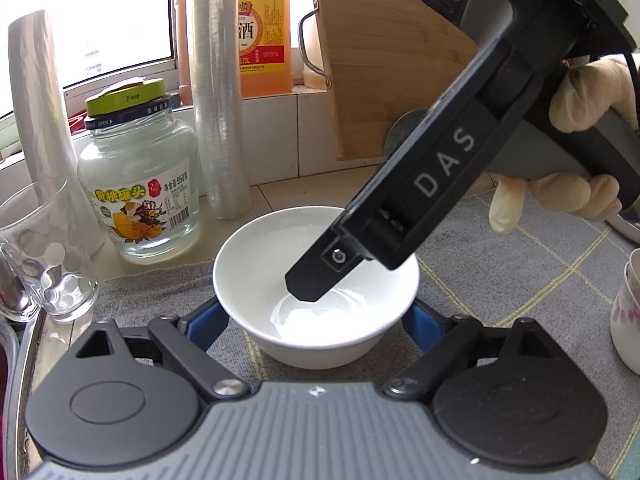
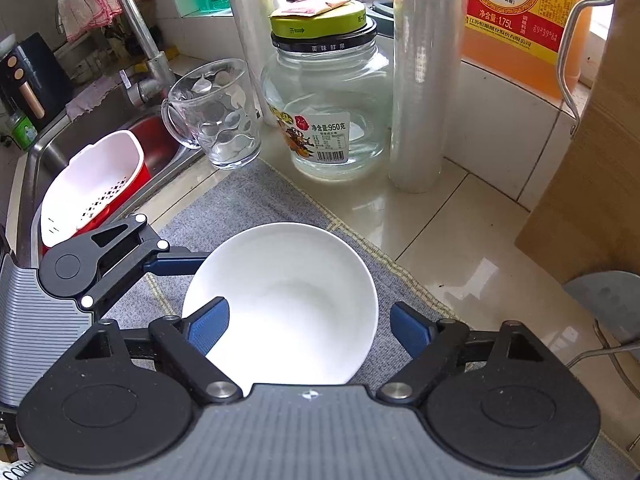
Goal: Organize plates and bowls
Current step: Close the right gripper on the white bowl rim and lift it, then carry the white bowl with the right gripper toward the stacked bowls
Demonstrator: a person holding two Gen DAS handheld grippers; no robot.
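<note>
A white bowl (image 1: 316, 284) stands on a grey checked mat (image 1: 500, 280). My left gripper (image 1: 316, 320) is open, its blue fingers (image 1: 208, 322) on either side of the bowl's base. My right gripper (image 2: 310, 330) is open too. In the left wrist view its black finger (image 1: 316, 280) reaches down inside the bowl. In the right wrist view the bowl (image 2: 288, 304) fills the gap, the left blue pad (image 2: 208, 330) inside the rim and the right pad (image 2: 412, 330) outside it. The left gripper's finger (image 2: 176, 266) touches the bowl's left side.
A glass jar with a green lid (image 1: 140, 184), a glass mug (image 1: 44, 252), rolls of cling film (image 1: 220, 92), a cooking wine jug (image 1: 260, 28) and a wooden board (image 1: 392, 60) stand behind. A flowered cup (image 1: 628, 312) stands at right. A sink with a red-and-white basket (image 2: 92, 188) lies left.
</note>
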